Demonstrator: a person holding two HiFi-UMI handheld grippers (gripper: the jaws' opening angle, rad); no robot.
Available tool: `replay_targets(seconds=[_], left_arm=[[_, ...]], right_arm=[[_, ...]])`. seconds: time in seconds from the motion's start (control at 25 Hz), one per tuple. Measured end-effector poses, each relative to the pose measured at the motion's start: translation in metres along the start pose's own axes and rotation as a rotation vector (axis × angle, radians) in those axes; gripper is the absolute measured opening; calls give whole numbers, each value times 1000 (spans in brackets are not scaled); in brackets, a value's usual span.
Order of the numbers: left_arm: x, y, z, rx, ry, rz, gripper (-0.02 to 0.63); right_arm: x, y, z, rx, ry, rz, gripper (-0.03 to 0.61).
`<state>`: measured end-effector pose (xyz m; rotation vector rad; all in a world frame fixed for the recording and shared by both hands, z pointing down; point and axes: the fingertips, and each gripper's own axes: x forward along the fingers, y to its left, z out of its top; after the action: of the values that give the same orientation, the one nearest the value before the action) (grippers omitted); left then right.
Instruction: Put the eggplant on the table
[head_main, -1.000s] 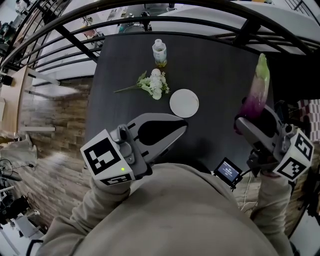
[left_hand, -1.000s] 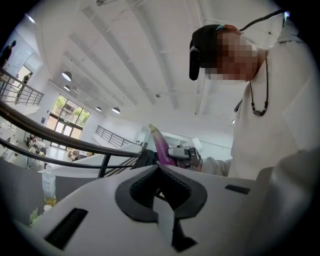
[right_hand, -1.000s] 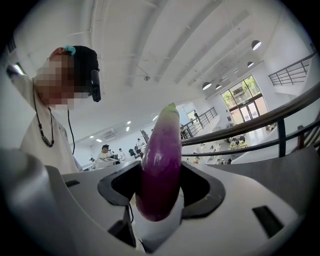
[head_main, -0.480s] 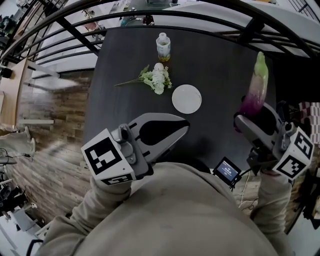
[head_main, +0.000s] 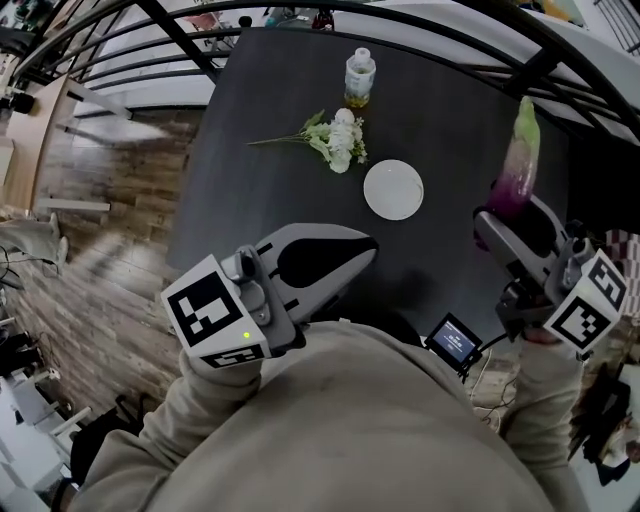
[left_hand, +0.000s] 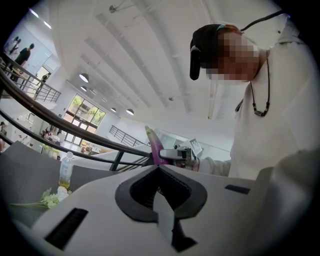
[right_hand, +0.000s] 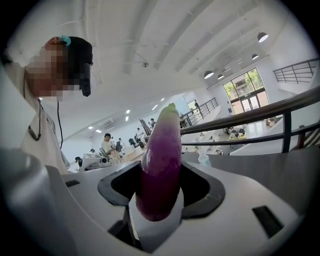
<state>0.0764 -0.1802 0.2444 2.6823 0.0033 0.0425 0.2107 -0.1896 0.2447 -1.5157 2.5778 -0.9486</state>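
The table (head_main: 250, 150) fills the upper centre. At lower left, the left gripper (head_main: 365, 245) is clenched on nothing, likely idle. At right, the right gripper (head_main: 505, 212) grasps the eggplant (head_main: 520, 150) by its purple base, upright and not yet set down, probably to land clear of the plate (head_main: 393, 190).

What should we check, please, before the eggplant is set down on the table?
1. Right gripper clamped on eggplant: ok.
2. Eggplant upright, green tip up: ok.
3. Bare table between plate and eggplant: ok.
4. Flowers and bottle well away from that spot: ok.
5. Left gripper shut, empty, apart from the eggplant: ok.
6. Gap between eggplant and tabletop: cannot tell.
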Motion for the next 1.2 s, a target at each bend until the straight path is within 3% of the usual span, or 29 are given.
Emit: replay_targets(seconds=[0.52,1.2], left_arm=[[-23,21,-27,-47,-20,107,5],[-51,15,-43,-104,-53,231,5]], right_arm=[[47,-26,-34,4,104,44,253],[89,-64,-82,-5,270,45,252]])
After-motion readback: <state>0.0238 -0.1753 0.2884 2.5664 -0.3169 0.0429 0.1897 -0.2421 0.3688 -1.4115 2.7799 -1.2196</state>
